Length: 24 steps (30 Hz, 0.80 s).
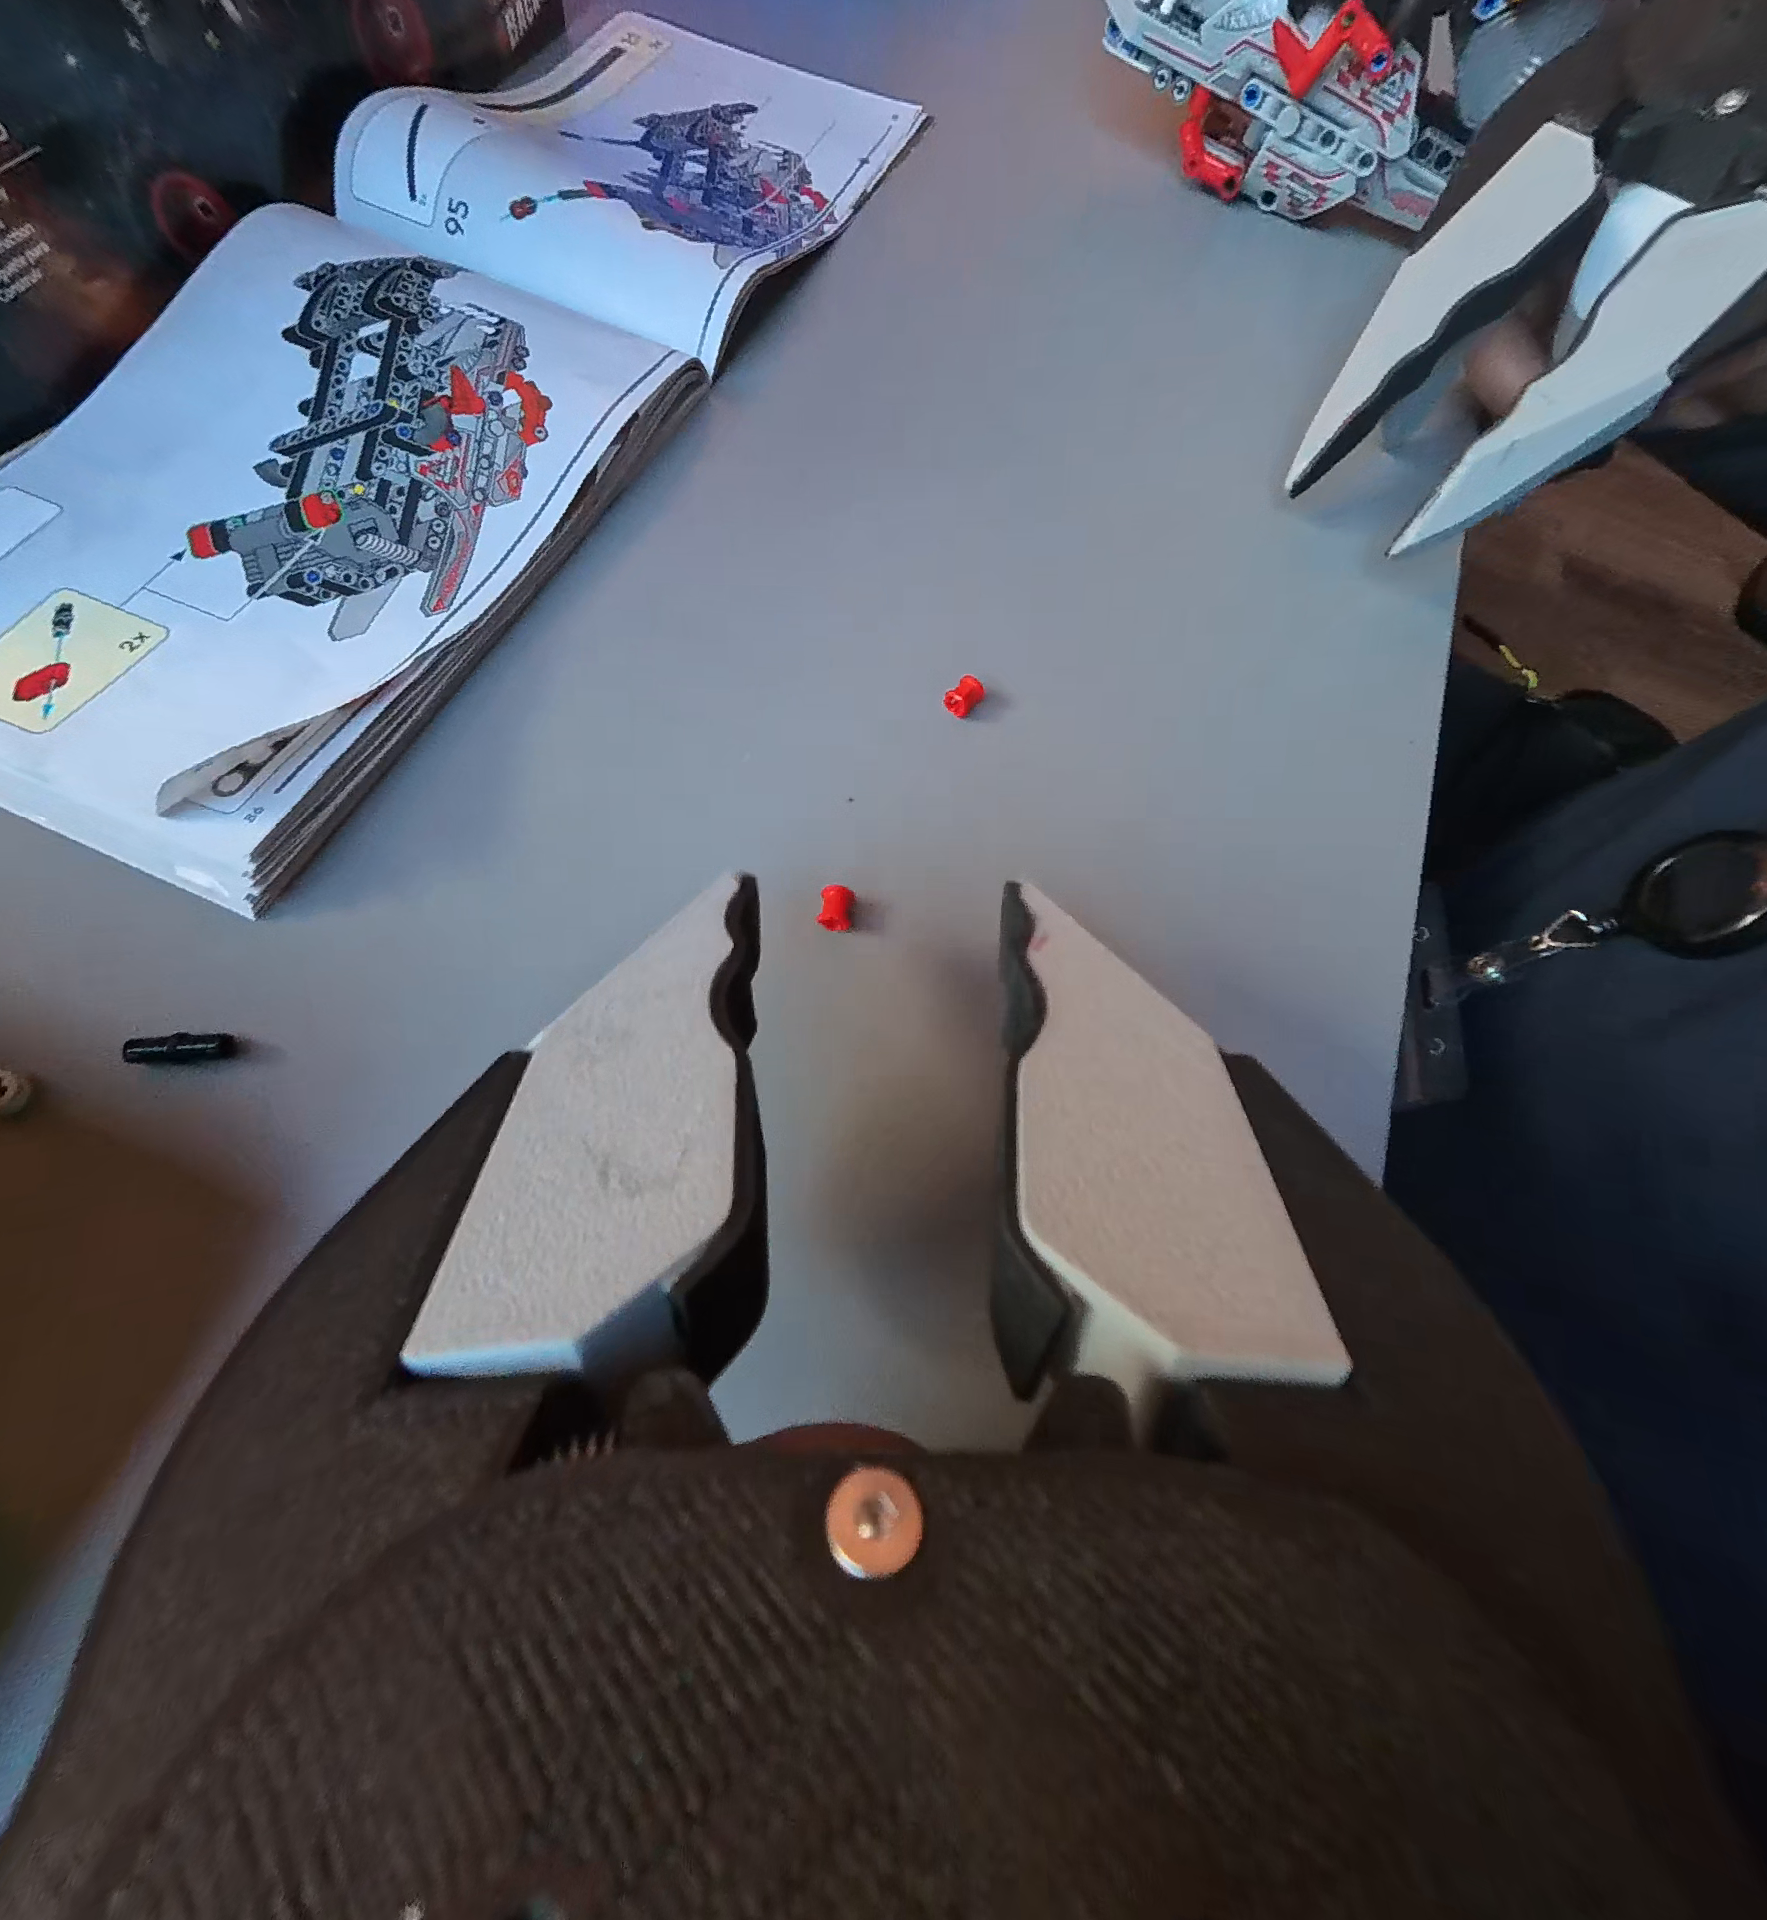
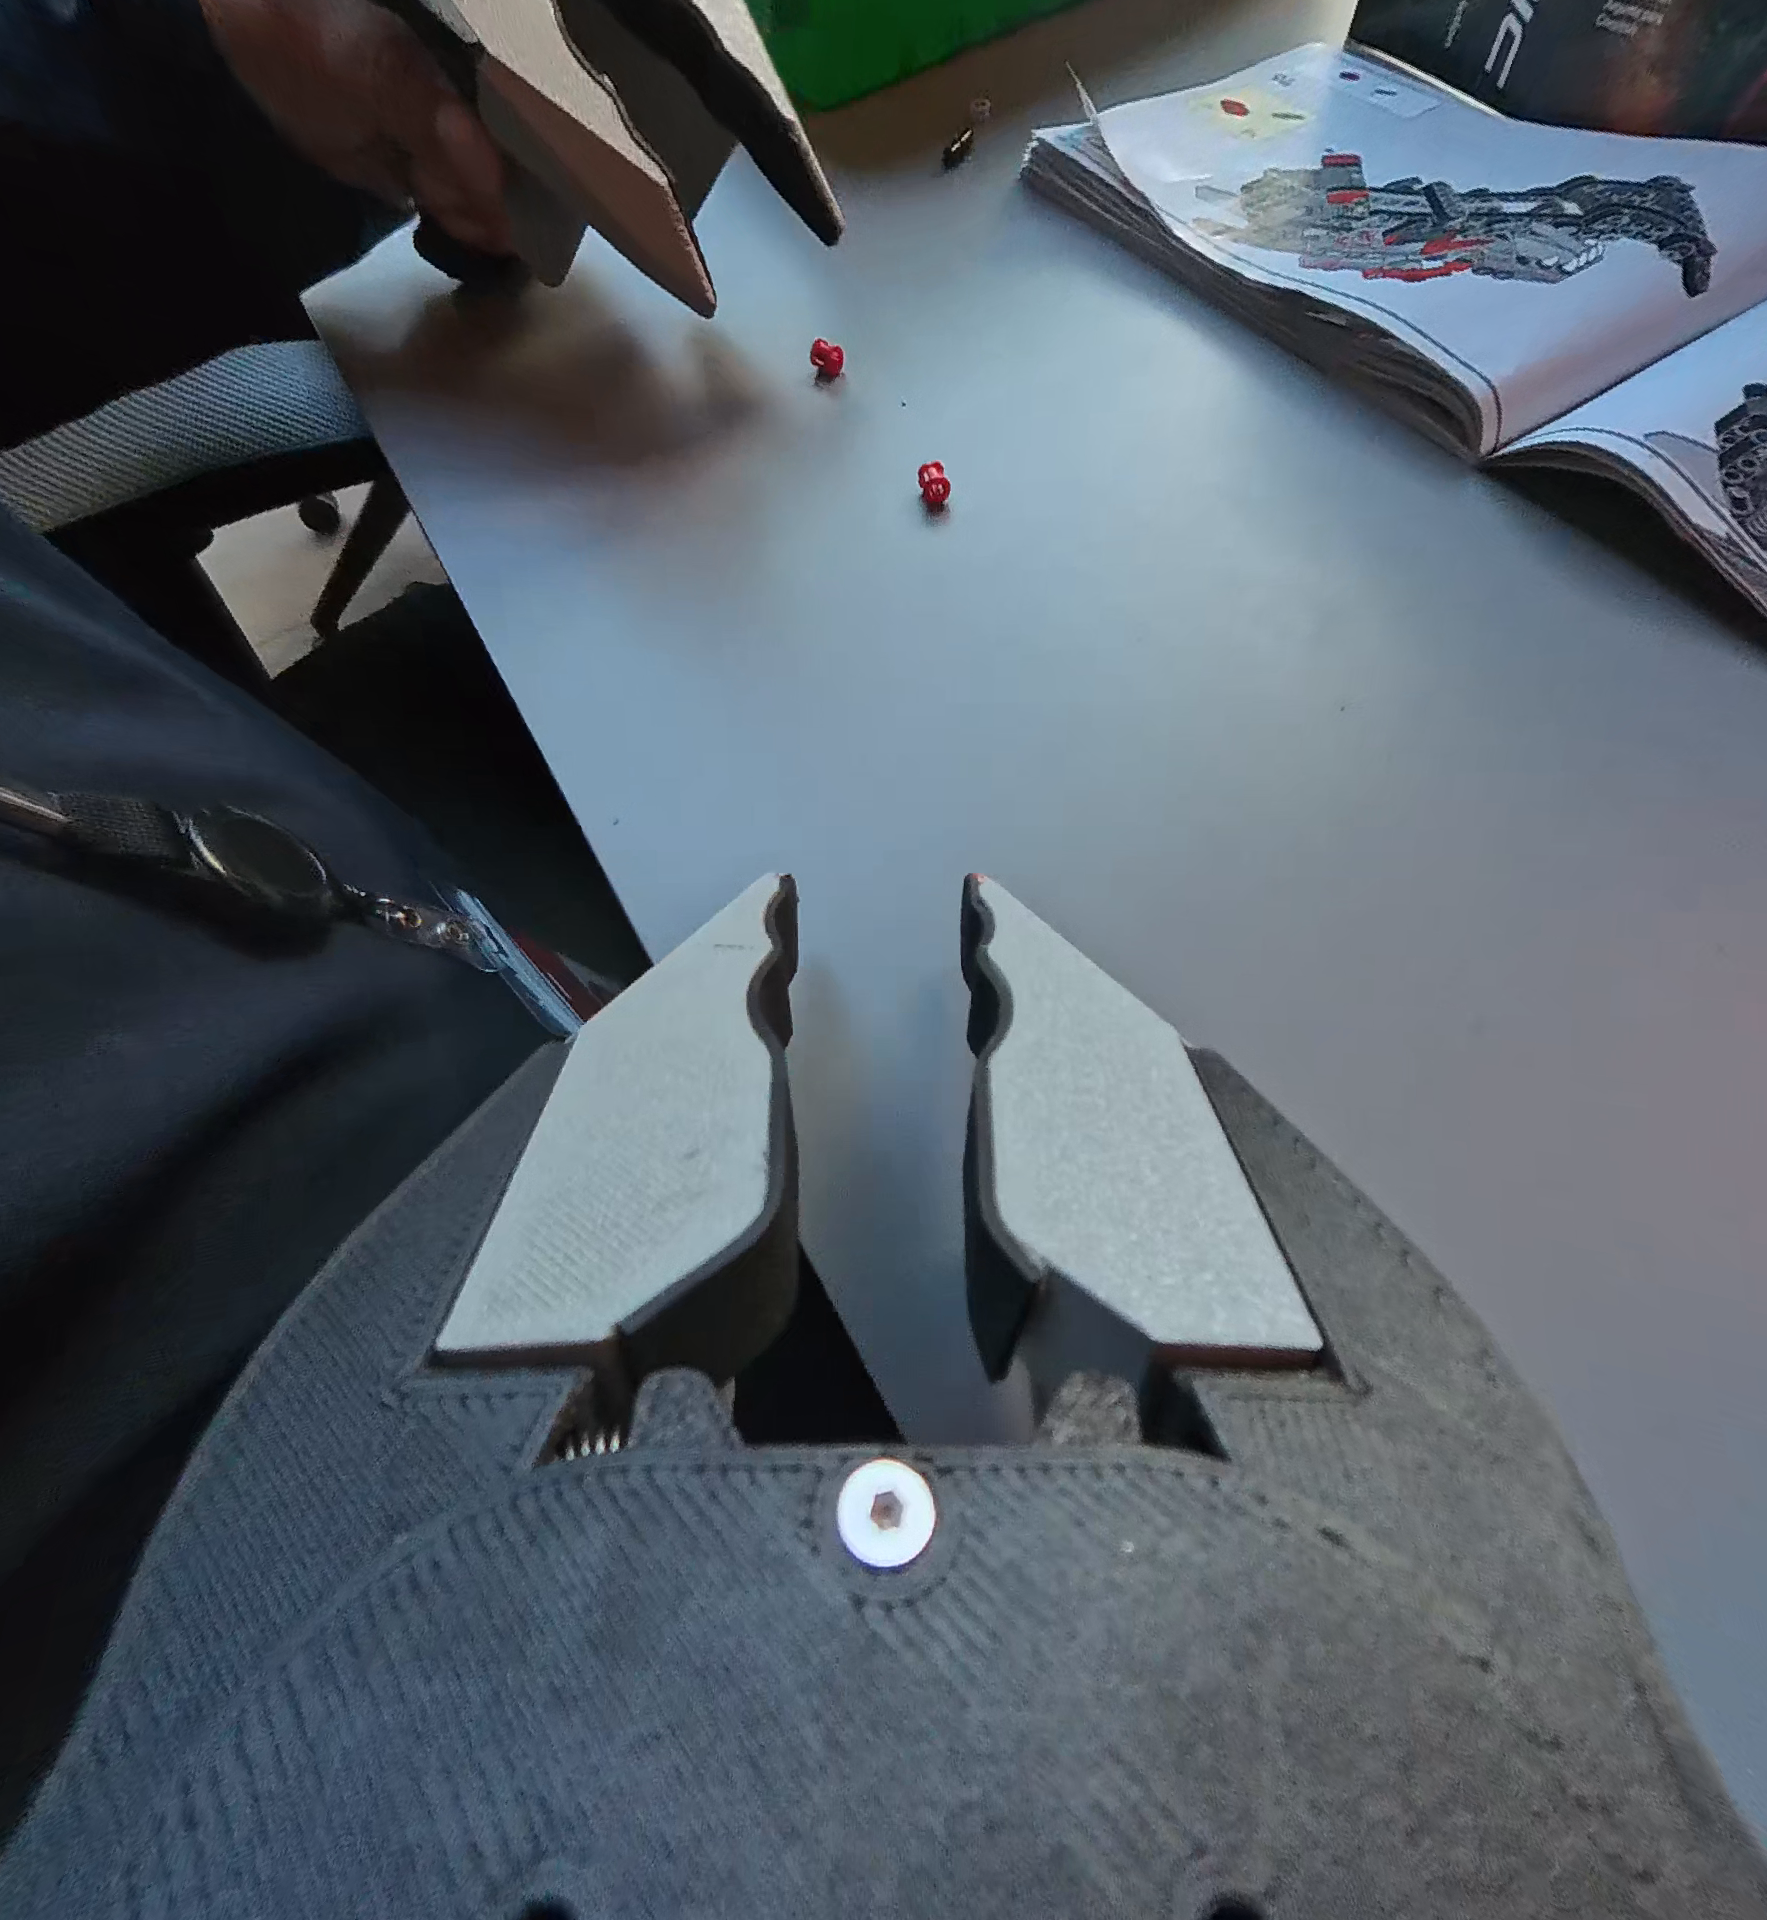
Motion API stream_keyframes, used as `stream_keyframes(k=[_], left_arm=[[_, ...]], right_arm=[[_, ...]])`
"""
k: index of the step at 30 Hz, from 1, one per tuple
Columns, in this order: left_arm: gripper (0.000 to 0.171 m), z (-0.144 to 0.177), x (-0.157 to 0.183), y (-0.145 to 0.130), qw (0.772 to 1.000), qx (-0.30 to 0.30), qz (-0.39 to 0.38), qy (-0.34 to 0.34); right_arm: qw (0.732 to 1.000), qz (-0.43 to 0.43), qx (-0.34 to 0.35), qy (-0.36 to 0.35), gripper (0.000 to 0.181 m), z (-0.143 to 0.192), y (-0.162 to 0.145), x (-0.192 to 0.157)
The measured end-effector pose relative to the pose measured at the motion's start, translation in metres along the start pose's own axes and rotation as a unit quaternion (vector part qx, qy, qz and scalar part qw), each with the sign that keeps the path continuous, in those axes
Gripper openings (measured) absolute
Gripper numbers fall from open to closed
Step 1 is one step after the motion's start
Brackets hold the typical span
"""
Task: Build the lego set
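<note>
Grey and mostly bare, the desk [image 1: 1118,499] in the left wrist view carries an instruction booklet [image 1: 359,436] lying open at the far left, presumably so the build step can be read while working, with a dark box [image 1: 58,208] behind it and the half-built grey and red lego model [image 1: 1305,114] parked at the far right corner, out of the working space. The left tool [image 1: 874,894] hangs released, its fingers spread wide, and the nearer red bush [image 1: 835,906] lies on the desk just ahead between the tips, which looks like a line-up for a pick. A second red bush [image 1: 963,696] sits a little farther off, a black pin [image 1: 180,1047] and a tan bush [image 1: 1,1093] lie at the left, and the right tool [image 1: 1378,514] hovers at the desk's right edge. From the right wrist view, the right tool [image 2: 879,883] is likewise released and empty, waiting over the desk [image 2: 1274,831] well apart from both red bushes [image 2: 933,483], while the left tool [image 2: 775,272] points down near the farther one [image 2: 827,355]; the booklet [image 2: 1481,260] lies at the right.
</note>
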<state>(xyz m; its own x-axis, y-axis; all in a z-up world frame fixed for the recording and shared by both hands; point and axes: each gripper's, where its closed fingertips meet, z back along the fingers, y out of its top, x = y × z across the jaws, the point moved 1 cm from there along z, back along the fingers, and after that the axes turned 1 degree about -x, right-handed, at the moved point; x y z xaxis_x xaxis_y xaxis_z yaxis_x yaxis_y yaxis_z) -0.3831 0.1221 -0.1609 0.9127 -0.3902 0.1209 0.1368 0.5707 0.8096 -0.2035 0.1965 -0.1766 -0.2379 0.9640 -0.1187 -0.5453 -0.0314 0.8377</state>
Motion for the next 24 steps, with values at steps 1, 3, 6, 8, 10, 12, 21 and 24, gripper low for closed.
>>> stream_keyframes(k=[1, 3, 6, 8, 10, 12, 21, 24], left_arm=[[0.043, 0.001, 0.0, 0.0, 1.0, 0.003, 0.0, 0.001], [0.043, 0.003, -0.001, 0.0, 1.0, 0.006, 0.004, 0.001], [0.042, 0.003, -0.002, 0.0, 1.0, 0.005, 0.009, -0.001], [0.041, 0.002, -0.001, -0.001, 1.0, 0.0, 0.011, -0.003], [0.041, 0.001, -0.001, -0.002, 1.0, -0.004, 0.01, -0.004], [0.038, 0.0, -0.001, -0.003, 1.0, -0.008, 0.007, -0.003], [0.028, -0.008, -0.001, -0.013, 0.999, -0.051, -0.004, 0.009], [0.025, -0.01, -0.002, -0.015, 0.998, -0.062, -0.003, 0.01]], right_arm=[[1.0, -0.002, 0.0, 0.001, 0.027, 0.0, 0.0, 0.0], [1.0, -0.005, 0.0, 0.004, 0.026, 0.0, 0.0, 0.0], [1.0, -0.007, -0.002, 0.005, 0.027, 0.0, 0.0, 0.001], [1.0, -0.007, -0.003, 0.006, 0.027, -0.001, 0.0, 0.001], [1.0, -0.007, -0.004, 0.005, 0.027, -0.001, 0.0, 0.001], [1.0, -0.005, -0.006, 0.003, 0.027, -0.001, 0.0, 0.001], [1.0, 0.019, -0.024, 0.009, 0.029, -0.01, 0.006, -0.007], [0.999, 0.036, -0.012, 0.013, 0.028, -0.012, 0.021, -0.011]])
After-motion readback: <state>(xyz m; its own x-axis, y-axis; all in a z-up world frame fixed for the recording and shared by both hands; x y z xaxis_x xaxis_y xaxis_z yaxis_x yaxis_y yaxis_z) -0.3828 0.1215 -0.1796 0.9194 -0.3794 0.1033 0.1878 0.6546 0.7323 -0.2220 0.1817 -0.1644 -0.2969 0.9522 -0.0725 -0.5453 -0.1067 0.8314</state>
